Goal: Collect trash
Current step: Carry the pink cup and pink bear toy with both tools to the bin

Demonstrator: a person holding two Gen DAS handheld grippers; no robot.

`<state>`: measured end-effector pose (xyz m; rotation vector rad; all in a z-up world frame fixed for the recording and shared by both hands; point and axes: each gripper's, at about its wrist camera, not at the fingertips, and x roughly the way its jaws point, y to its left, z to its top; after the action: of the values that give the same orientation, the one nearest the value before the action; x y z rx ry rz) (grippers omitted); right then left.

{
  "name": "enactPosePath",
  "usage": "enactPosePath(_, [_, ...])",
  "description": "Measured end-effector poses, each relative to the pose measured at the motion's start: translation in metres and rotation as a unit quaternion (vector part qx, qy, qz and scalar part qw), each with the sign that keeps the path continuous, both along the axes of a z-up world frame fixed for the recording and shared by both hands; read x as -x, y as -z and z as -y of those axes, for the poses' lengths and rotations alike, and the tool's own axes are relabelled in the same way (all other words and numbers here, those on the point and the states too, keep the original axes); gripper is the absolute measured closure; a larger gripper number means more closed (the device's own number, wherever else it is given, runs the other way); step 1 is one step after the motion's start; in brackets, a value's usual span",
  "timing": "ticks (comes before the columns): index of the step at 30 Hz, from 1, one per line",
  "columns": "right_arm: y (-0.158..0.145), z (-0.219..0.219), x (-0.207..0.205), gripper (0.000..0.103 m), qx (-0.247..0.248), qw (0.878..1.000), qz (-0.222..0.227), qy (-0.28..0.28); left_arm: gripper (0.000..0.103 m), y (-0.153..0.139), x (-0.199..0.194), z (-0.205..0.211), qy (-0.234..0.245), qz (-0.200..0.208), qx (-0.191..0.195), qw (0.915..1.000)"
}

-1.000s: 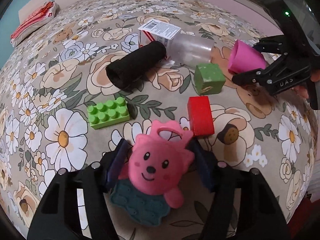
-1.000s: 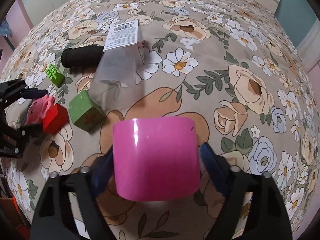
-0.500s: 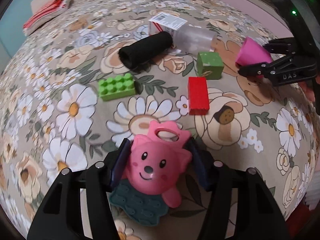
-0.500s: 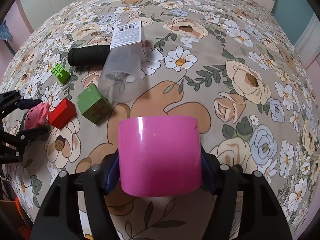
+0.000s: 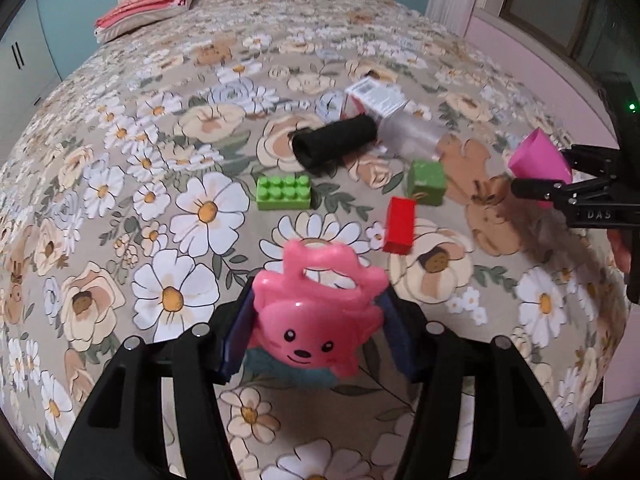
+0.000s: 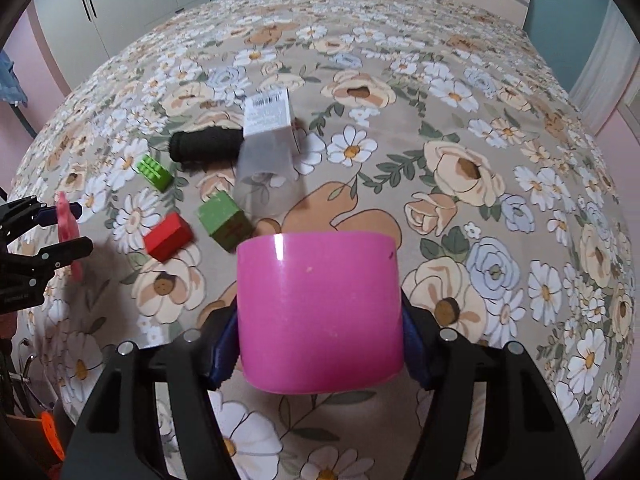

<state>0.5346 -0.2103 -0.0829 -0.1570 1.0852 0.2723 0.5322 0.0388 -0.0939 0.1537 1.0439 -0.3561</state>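
Observation:
My left gripper (image 5: 316,336) is shut on a pink animal-face toy (image 5: 320,312) with a handle loop, lifted off the flowered bedspread (image 5: 168,184). My right gripper (image 6: 320,340) is shut on a magenta plastic cup (image 6: 320,312), also held above the bed. In the left wrist view the right gripper (image 5: 540,176) shows at the right edge with the cup (image 5: 536,158). In the right wrist view the left gripper (image 6: 66,228) shows at the left edge, holding the toy (image 6: 66,228) edge-on.
On the bed lie a black roll (image 5: 336,142), a clear cup (image 5: 412,134), a white barcode box (image 5: 374,96), a green studded brick (image 5: 284,192), a green cube (image 5: 426,182) and a red block (image 5: 400,224). Folded red cloth (image 5: 148,4) lies at the headboard. Wardrobe doors (image 6: 120,0) stand beyond the bed.
Both grippers have risen from the bed with their loads. The pink toy has come off the bedspread and tipped forward, and the right jaws have closed onto the cup.

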Motion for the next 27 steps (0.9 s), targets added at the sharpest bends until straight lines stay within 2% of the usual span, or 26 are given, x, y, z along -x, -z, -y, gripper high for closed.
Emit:
enactPosePath(16, [-0.043, -0.005, 0.043, 0.035, -0.016, 0.999, 0.035, -0.005, 0.045, -0.044, 0.046, 0.004, 0.003, 0.032, 0.016, 0.9993])
enactPosePath(27, [-0.083, -0.01, 0.097, 0.035, -0.019, 0.998, 0.064, -0.011, 0.045, -0.085, 0.104, 0.004, 0.004, 0.06, 0.022, 0.9979])
